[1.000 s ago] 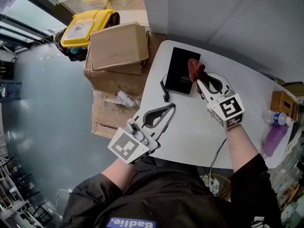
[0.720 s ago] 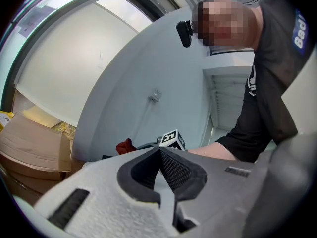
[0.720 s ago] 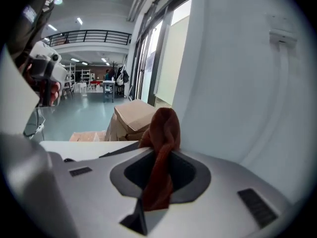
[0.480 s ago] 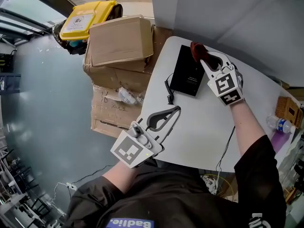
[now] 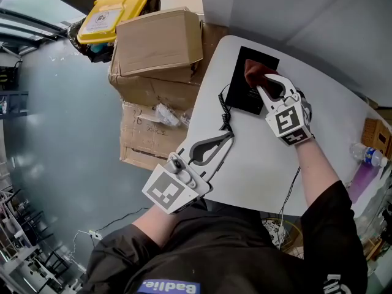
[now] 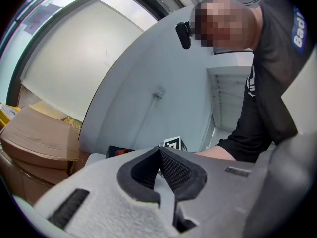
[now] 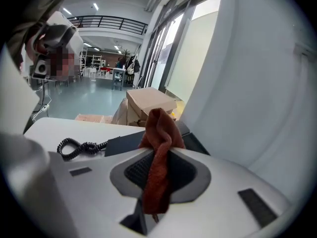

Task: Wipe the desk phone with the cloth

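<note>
The black desk phone (image 5: 243, 95) lies flat at the far left corner of the white table (image 5: 269, 158), its coiled cord (image 5: 225, 110) trailing off its near left edge. My right gripper (image 5: 258, 84) is shut on a rust-red cloth (image 5: 253, 72) and holds it down on the phone's middle. In the right gripper view the cloth (image 7: 159, 152) is pinched between the jaws, with the phone (image 7: 130, 142) and cord (image 7: 79, 147) just beyond. My left gripper (image 5: 227, 138) hovers shut and empty over the table's near left edge, short of the cord.
Cardboard boxes (image 5: 158, 41) are stacked against the table's left side, with a yellow case (image 5: 113, 18) behind them. A plastic bottle (image 5: 369, 155), a purple object (image 5: 361, 182) and a wooden box (image 5: 376, 133) sit at the table's right end. A cable (image 5: 293, 185) runs over the near edge.
The right gripper pushed the cloth toward the phone's far end, then drew it back onto the phone's middle. The left gripper has stayed at the near left edge.
</note>
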A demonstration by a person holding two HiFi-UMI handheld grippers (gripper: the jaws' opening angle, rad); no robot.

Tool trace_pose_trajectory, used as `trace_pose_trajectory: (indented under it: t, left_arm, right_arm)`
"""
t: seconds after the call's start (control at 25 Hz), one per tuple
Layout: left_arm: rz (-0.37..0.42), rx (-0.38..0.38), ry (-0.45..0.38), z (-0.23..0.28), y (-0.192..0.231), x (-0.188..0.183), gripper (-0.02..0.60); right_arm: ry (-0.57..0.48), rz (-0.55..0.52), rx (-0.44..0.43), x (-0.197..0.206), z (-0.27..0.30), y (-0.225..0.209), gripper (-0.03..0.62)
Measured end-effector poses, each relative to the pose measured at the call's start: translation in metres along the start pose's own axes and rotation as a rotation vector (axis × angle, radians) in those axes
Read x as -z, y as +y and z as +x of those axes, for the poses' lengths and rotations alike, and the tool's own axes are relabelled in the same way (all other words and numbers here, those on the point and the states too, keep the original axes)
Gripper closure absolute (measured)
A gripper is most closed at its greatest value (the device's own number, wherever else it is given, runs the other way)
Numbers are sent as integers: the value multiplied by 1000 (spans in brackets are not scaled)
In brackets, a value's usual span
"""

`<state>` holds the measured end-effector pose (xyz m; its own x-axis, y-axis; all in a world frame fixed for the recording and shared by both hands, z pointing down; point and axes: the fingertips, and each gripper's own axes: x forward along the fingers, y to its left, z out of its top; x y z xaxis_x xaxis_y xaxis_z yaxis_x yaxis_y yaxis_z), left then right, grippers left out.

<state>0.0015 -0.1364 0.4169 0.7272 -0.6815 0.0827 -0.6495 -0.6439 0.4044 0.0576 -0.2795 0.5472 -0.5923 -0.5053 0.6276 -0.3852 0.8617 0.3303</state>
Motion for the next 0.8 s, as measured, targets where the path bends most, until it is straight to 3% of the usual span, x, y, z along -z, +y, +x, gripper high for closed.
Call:
trace_pose_trajectory:
  t: [0.12, 0.6, 0.8]
  left_arm:
    - [-1, 0, -4, -5, -2, -1, 578]
    - [2, 20, -20, -21, -13, -5, 578]
    - [-2, 17, -44, -25, -17, -16, 578]
  right_arm:
    - [1, 34, -3, 5, -3, 17, 514]
    - [114, 52, -163, 34, -14, 106, 514]
    - [109, 29, -153, 16, -21, 88, 514]
